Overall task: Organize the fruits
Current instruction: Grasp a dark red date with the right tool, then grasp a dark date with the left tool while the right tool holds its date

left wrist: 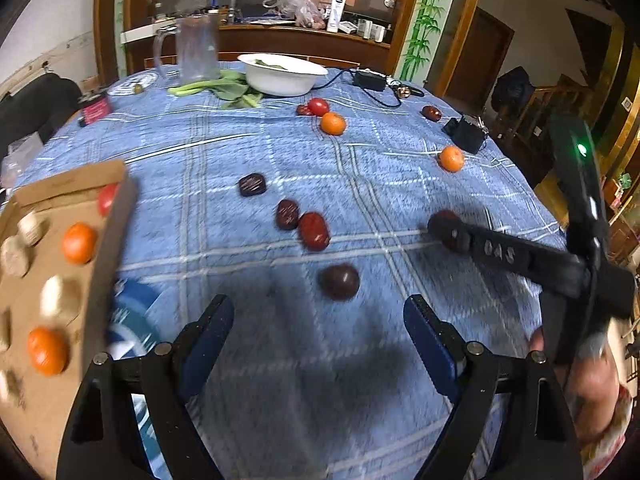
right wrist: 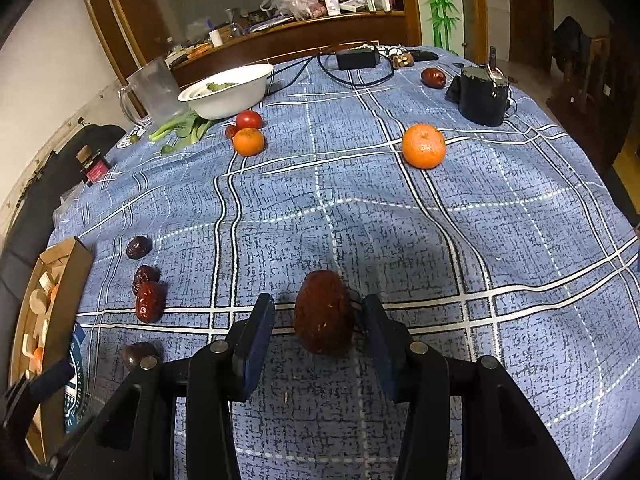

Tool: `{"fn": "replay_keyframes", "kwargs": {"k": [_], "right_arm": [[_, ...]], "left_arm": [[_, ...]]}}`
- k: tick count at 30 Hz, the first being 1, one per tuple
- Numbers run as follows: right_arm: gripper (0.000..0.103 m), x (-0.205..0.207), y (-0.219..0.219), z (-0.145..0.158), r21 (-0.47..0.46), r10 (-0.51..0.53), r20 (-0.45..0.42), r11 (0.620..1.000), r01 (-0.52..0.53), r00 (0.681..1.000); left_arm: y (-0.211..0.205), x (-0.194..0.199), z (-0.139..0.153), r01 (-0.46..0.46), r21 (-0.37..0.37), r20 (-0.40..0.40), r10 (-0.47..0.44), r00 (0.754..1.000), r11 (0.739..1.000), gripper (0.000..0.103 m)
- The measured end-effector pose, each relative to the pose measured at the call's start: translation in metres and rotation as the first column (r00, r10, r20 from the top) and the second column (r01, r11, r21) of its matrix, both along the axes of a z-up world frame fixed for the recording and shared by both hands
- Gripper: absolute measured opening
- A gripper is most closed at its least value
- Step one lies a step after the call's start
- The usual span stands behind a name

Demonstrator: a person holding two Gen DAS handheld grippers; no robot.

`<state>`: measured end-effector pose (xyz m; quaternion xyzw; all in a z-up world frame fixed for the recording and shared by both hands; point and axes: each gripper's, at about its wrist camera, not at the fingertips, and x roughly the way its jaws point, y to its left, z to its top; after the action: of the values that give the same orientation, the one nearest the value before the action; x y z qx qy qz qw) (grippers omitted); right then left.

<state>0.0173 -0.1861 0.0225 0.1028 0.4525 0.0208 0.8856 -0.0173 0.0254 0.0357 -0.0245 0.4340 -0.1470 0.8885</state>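
The right gripper [right wrist: 318,330] brackets a red date [right wrist: 324,312] on the tabletop [right wrist: 500,240], fingers parted, not clamped. The left gripper [left wrist: 318,320] hovers wide open beside the cardboard box [left wrist: 60,280], which holds oranges; the date lies well right of that box.

Red date [right wrist: 324,314] between the parted fingers of the right claw [right wrist: 318,334], on blue plaid cloth [right wrist: 500,240]

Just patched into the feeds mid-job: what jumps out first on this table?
A red date sits between the open fingers of the right gripper, on the blue plaid tablecloth. Bright oranges and more dates lie scattered beyond. At far left, the cardboard box already holds oranges, beside the open, empty left gripper.
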Motion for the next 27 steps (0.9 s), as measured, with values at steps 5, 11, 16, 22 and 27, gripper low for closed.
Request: {"fn": "replay_keyframes", "kwargs": {"k": [5, 11, 16, 22, 27], "right_arm": [[0.045, 0.0, -0.003, -0.001, 0.008, -0.002, -0.003, 1.0, 0.002, 1.0], [0.04, 0.0, -0.001, -0.001, -0.012, -0.006, -0.007, 1.0, 0.006, 1.0], [0.04, 0.001, -0.002, -0.001, -0.009, -0.006, -0.003, 1.0, 0.006, 1.0], [0.038, 0.002, -0.001, -0.002, -0.024, -0.006, 0.011, 1.0, 0.006, 1.0], [0.037, 0.003, -0.004, -0.003, -0.013, -0.016, 0.022, 1.0, 0.016, 1.0]], "left_arm": [[-0.013, 0.022, -0.01, 0.042, -0.012, -0.019, -0.042, 0.999, 0.999, 0.058], [-0.014, 0.026, -0.022, 0.056, -0.041, -0.029, -0.057, 0.998, 0.998, 0.055], [-0.01, 0.024, -0.024, 0.037, -0.051, -0.022, -0.038, 0.999, 0.998, 0.021], [-0.007, 0.025, -0.022, 0.041, -0.082, -0.018, -0.042, 0.999, 0.996, 0.021], [-0.004, 0.028, -0.024, 0.04, -0.112, -0.032, -0.044, 0.999, 0.993, 0.021]]}}
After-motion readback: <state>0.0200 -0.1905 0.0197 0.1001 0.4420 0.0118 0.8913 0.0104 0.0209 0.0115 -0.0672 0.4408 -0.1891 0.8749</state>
